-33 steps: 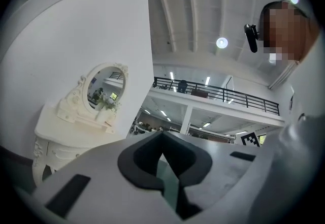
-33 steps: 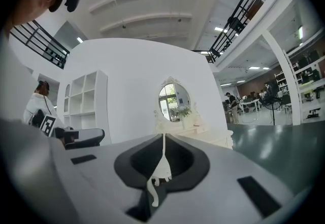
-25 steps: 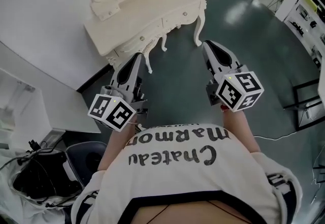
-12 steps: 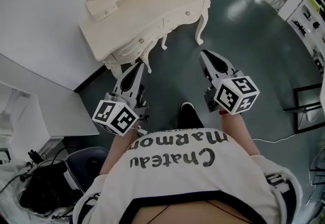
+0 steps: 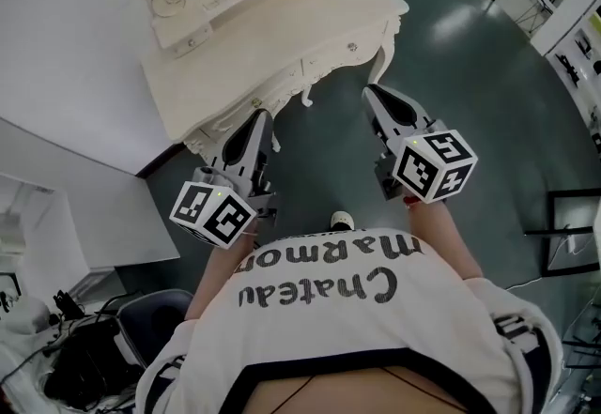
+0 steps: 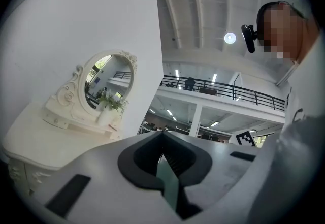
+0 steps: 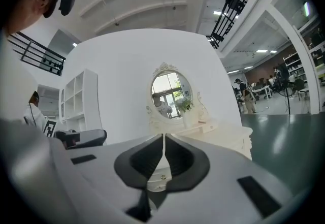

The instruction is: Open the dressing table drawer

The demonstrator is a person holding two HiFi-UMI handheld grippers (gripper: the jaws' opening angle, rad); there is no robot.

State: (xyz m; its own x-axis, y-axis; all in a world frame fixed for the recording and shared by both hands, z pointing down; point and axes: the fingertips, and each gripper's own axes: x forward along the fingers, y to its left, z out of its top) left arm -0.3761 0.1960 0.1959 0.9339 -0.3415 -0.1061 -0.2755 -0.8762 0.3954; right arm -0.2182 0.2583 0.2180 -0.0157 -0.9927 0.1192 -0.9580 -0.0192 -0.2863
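Stretching lower-left to upper-right, the cream bench (image 5: 258,29) faces its drawer (image 5: 338,53) toward the person. Left gripper (image 5: 262,115) and right gripper (image 5: 372,92) hover nearby, jaws together, empty.

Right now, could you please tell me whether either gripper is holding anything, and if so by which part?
Nothing is held. The left gripper and the right gripper both have their jaws closed together, with nothing between them.

The claw (image 6: 163,135) has its jaws together at the tips. To its left stands the table (image 6: 35,139) with mirror (image 6: 105,82) and vase (image 6: 104,115). A railing (image 6: 223,92) runs ahead, above the tips. A person (image 6: 302,136) is close on its right.
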